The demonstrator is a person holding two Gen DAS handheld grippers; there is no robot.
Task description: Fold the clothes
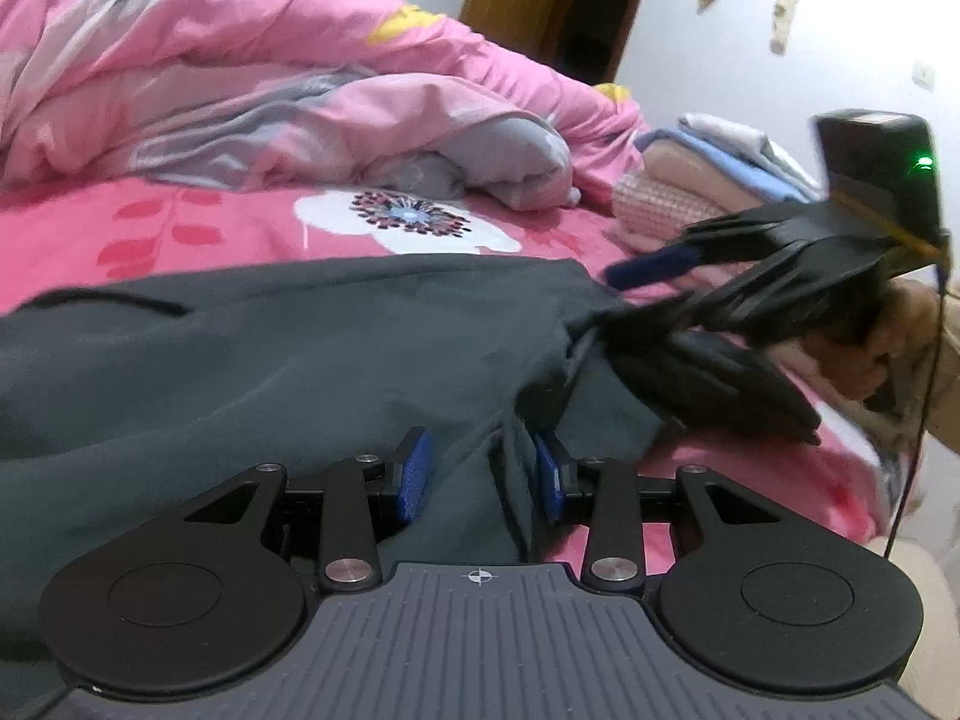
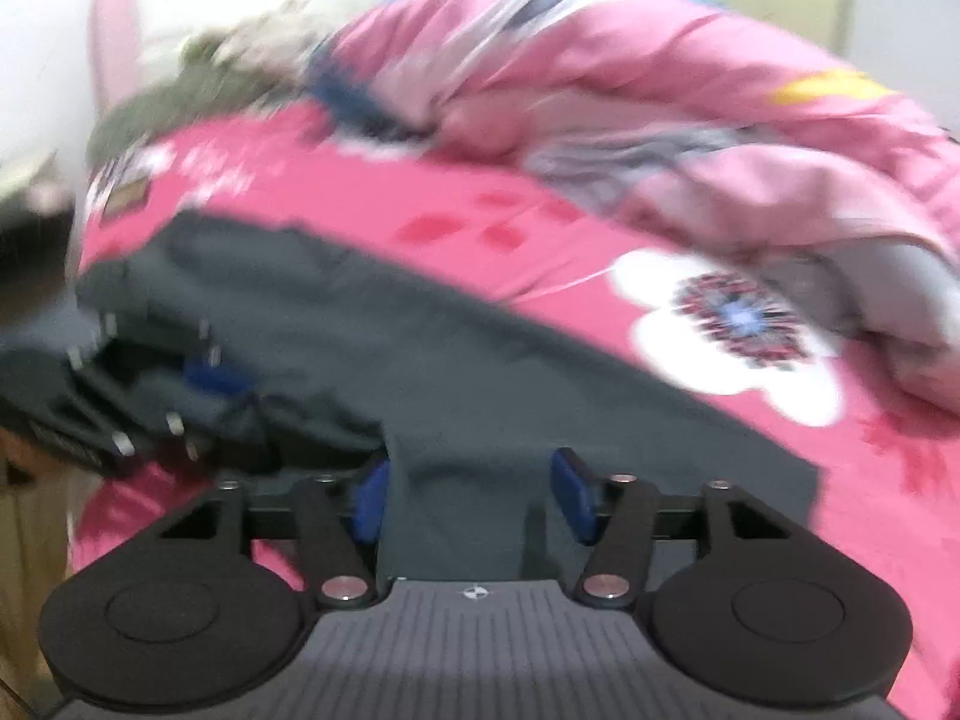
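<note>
A dark grey garment (image 1: pixel 288 348) lies spread on the pink floral bed sheet (image 1: pixel 198 228). My left gripper (image 1: pixel 483 477) has its blue pads apart with a fold of the garment's near edge between them. My right gripper (image 1: pixel 690 294) shows at the right of the left wrist view, over the garment's right corner. In the blurred right wrist view the garment (image 2: pixel 456 348) runs between the wide-apart pads of my right gripper (image 2: pixel 471 495). My left gripper (image 2: pixel 180 396) shows there at the left, on the bunched cloth.
A crumpled pink and grey duvet (image 1: pixel 270 78) fills the far side of the bed. A stack of folded clothes (image 1: pixel 714 180) sits at the bed's far right. A doorway (image 1: pixel 570 0) and white wall stand behind. The bed edge is at the right.
</note>
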